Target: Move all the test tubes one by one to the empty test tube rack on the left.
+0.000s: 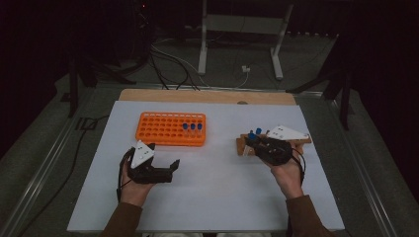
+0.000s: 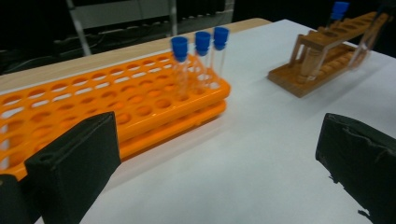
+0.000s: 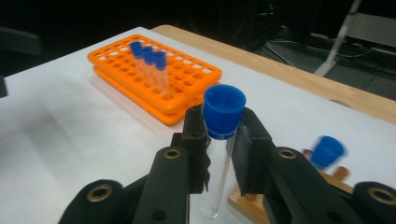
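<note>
An orange tube rack point(image 1: 170, 129) point(image 2: 116, 100) point(image 3: 154, 74) lies at the table's middle left with three blue-capped tubes point(image 1: 192, 127) point(image 2: 201, 58) point(image 3: 149, 63) standing in its right part. A wooden rack point(image 1: 273, 140) point(image 2: 327, 58) sits at the right. My right gripper point(image 1: 254, 140) point(image 3: 219, 147) hovers over the wooden rack's left end, shut on a clear blue-capped tube point(image 3: 222, 140) held upright. Another blue-capped tube point(image 3: 328, 151) point(image 2: 339, 10) stands in the wooden rack. My left gripper point(image 1: 165, 158) point(image 2: 219, 163) rests open in front of the orange rack with nothing between its jaws.
The white table surface point(image 1: 217, 187) has a wooden strip point(image 1: 207, 96) along its far edge. Beyond it, cables and a white stand point(image 1: 239, 39) lie on the dark floor. A person's forearms point(image 1: 123, 217) come in from the bottom.
</note>
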